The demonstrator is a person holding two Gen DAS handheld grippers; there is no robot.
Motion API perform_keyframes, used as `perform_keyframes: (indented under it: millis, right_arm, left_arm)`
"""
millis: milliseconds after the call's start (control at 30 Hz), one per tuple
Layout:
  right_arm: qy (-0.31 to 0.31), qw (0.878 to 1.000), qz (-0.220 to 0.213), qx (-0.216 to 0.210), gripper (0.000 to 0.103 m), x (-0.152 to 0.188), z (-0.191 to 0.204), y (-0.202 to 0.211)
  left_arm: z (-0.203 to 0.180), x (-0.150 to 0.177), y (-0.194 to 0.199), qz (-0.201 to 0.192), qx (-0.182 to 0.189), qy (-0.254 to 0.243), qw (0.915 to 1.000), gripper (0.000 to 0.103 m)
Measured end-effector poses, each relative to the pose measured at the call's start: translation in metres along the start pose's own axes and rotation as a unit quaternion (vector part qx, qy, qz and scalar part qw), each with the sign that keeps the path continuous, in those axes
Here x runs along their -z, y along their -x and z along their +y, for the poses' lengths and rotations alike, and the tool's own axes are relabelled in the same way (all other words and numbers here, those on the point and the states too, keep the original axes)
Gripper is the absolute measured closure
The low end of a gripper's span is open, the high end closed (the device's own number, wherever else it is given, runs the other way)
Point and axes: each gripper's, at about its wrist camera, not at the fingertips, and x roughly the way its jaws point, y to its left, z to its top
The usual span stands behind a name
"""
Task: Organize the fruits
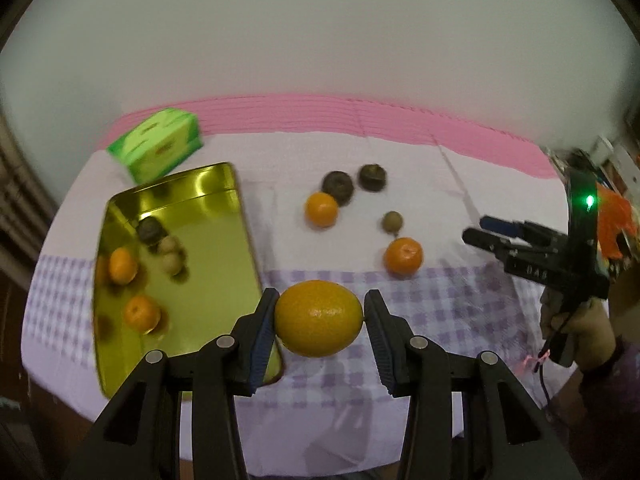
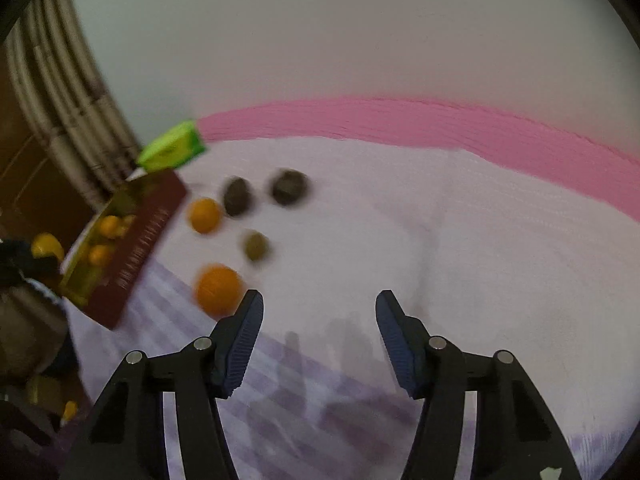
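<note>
- Left gripper (image 1: 319, 316) clamps a large yellow-orange citrus (image 1: 319, 317) between its blue pads, held above the checked tablecloth (image 1: 440, 308), just right of the gold tin tray's near corner.
- Right gripper (image 2: 319, 312) has its jaws wide apart with nothing between them; it hangs over bare cloth, one small orange (image 2: 218, 289) just off its left finger.
- Gold tin tray (image 1: 232, 208) already holds two small oranges, a dark fruit and two pale brown ones.
- Loose on the cloth beyond: two small oranges, a small brown fruit (image 1: 392, 222), two dark fruits (image 1: 338, 187) farther back.
- Green box (image 1: 158, 148) sits behind the tray, by the pink edge.
- Step judged: carrying the citrus to the tray. Next move calls for a shift left over the tray's open middle, then lowering before release so it does not roll.
</note>
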Motion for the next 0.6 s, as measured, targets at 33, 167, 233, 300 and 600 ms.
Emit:
perform_keyframes:
  millis: [33,167,233,300,600]
  right_arm:
    - [0.003,1.000,0.003,-0.011,0.047,-0.008,0.005,-0.003]
    - [0.004,0.999,0.023,-0.040,0.047,-0.034,0.024,-0.025]
    - [0.009,0.998,0.038,-0.039,0.047,-0.040,0.030,-0.038]
    - [0.013,0.998,0.055,-0.040,0.049,-0.044,0.035,-0.050]
    - [0.047,0.992,0.113,-0.013,0.065,-0.047,0.055,-0.091]
  left_arm:
    - [0.003,0.001,0.003,-0.002,0.001,0.008,1.0000,0.058]
    - [0.013,0.006,0.014,-0.014,-0.012,0.025,0.9995,0.058]
    - [0.019,0.009,0.019,-0.023,-0.026,0.031,0.9989,0.058]
    - [0.025,0.013,0.024,-0.029,-0.037,0.034,0.9983,0.058]
    - [0.058,0.025,0.024,-0.031,-0.056,0.073,0.9953,0.058]
